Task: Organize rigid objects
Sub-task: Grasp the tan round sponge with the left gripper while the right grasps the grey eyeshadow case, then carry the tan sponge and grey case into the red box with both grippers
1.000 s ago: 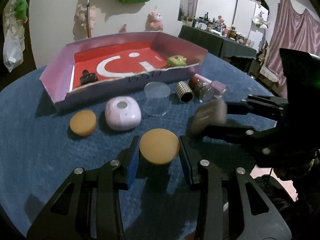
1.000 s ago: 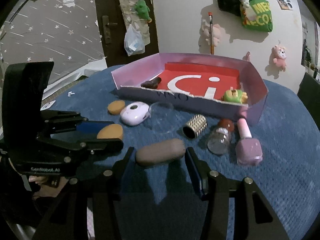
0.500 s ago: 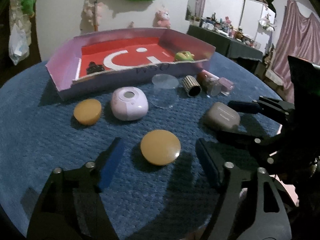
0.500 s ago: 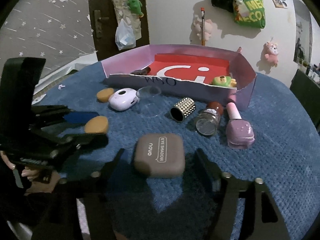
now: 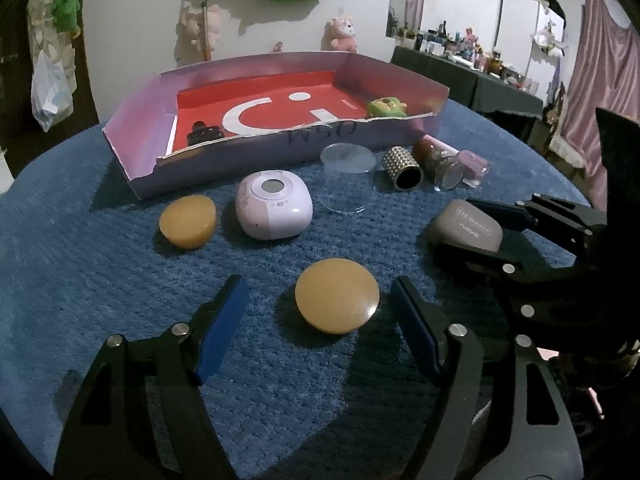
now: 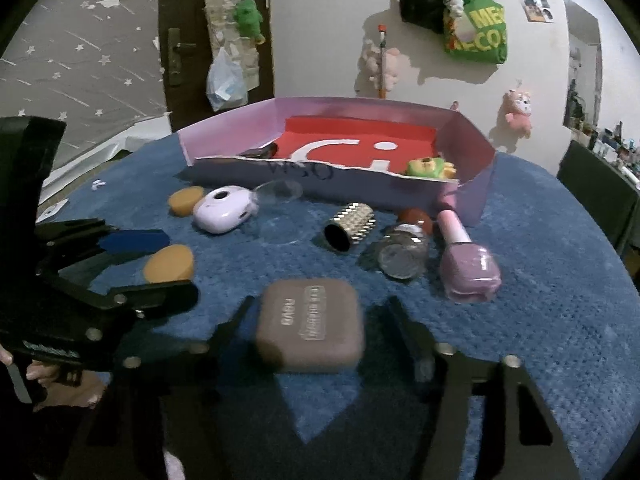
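While both sets of jaws are closing with gaps left, the left gripper (image 5: pixel 316 316) around the orange disc (image 5: pixel 337 295) and the right gripper (image 6: pixel 320 328) around the case (image 6: pixel 310 324) on the cloth (image 5: pixel 80 264), short of the box (image 5: pixel 136 148), either flat piece may tip or squirt out.

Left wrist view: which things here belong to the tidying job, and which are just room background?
Part of the job:
- orange disc between the closing left gripper
- eyeshadow case between the closing right gripper
- second orange disc
- lilac gadget
- clear cup
- studded tube
- pink box

Background:
- plush toys on the wall
- cluttered side table
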`<state>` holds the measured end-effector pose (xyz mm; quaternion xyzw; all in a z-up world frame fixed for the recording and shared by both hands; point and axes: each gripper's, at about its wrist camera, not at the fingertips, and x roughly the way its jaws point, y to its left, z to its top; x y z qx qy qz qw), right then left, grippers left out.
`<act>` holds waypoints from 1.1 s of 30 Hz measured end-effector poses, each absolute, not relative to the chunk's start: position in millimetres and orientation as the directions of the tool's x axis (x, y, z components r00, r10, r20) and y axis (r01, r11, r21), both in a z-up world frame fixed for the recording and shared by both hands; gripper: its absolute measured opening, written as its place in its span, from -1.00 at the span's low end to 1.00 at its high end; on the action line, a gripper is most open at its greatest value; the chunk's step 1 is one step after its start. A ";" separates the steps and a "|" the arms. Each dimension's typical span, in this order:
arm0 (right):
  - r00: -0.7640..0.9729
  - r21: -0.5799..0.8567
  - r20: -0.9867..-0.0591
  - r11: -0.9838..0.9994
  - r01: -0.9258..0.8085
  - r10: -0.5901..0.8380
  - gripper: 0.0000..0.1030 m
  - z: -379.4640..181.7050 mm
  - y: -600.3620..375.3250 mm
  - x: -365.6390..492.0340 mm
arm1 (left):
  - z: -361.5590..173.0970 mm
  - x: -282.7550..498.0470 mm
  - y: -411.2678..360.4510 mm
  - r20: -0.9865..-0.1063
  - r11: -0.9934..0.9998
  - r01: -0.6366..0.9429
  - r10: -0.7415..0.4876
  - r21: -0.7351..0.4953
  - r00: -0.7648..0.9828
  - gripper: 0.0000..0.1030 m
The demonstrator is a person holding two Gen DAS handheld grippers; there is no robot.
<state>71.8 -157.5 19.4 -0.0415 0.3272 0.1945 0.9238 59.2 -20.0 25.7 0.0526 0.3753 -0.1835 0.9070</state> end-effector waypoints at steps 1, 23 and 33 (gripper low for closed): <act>0.712 0.042 -0.619 0.920 -0.391 0.331 0.04 19.6 -155.5 71.3 | 25.7 59.0 -20.7 -0.699 0.929 0.370 -0.285 -0.031 0.656 0.11; 0.717 0.078 -0.591 0.911 -0.406 0.370 0.03 28.8 -159.2 69.8 | 43.4 60.6 -23.6 -0.679 0.916 0.395 -0.333 -0.069 0.654 -0.31; 0.701 0.094 -0.564 0.877 -0.471 0.437 0.03 83.8 -158.0 120.7 | 90.6 123.0 -21.8 -0.655 0.880 0.465 -0.406 -0.094 0.637 -0.31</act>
